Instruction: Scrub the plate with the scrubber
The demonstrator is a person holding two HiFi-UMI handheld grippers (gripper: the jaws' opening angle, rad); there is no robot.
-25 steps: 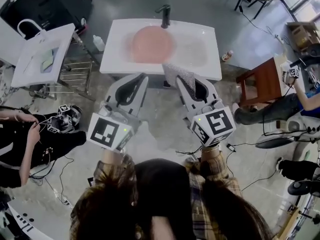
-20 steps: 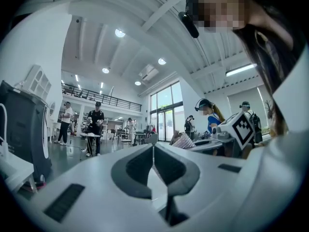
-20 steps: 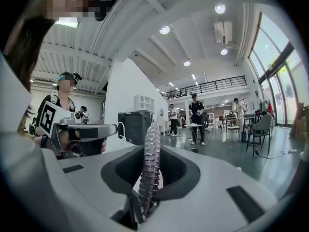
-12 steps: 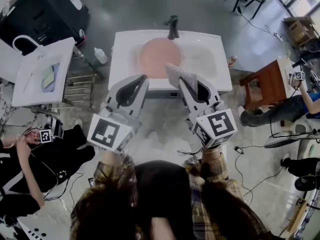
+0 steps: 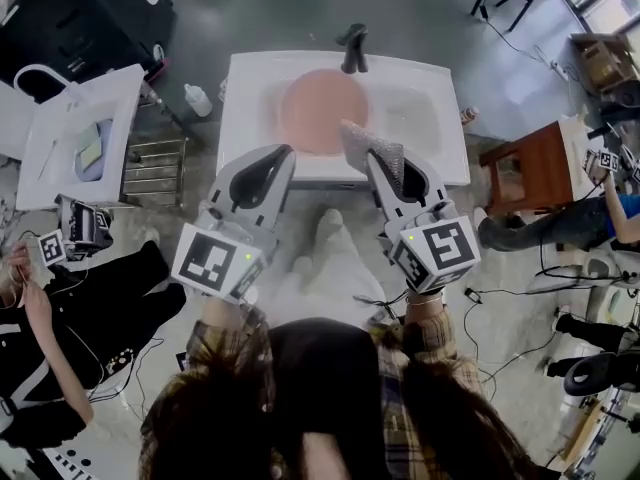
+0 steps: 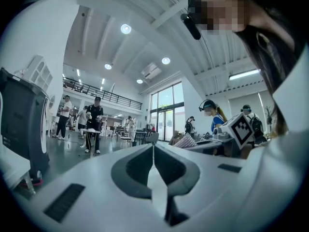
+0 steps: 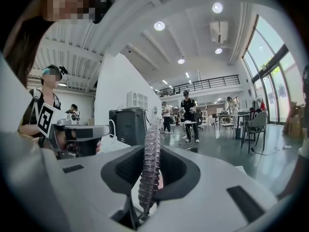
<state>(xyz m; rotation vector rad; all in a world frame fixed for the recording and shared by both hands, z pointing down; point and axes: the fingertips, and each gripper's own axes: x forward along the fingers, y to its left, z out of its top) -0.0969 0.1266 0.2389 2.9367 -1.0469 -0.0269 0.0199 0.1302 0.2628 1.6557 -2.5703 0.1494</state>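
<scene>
Only the head view takes in the workplace: a white sink [image 5: 245, 118] with a dark faucet [image 5: 352, 48] at its far edge, and the pink plate [image 5: 322, 108] lying flat in the left basin. Both grippers are short of the sink's near edge, and neither touches the plate. The left gripper [image 5: 284, 151] shows its state best in its own view: left gripper [image 6: 153, 147] jaws pressed together along one seam, with nothing between them. From above, the right gripper [image 5: 384, 164] carries the scrubber [image 5: 362, 140], a grey textured wedge jutting past the fingertips. The right gripper view gives it edge-on: scrubber [image 7: 149, 158] is a clear knobbly sheet standing upright, clamped between the dark pads of the right gripper [image 7: 150, 129]. To the left stands a second sink [image 5: 55, 118], with a small greenish thing [image 5: 93, 150] in its basin. A bottle [image 5: 198, 98] stands between the two sinks.
</scene>
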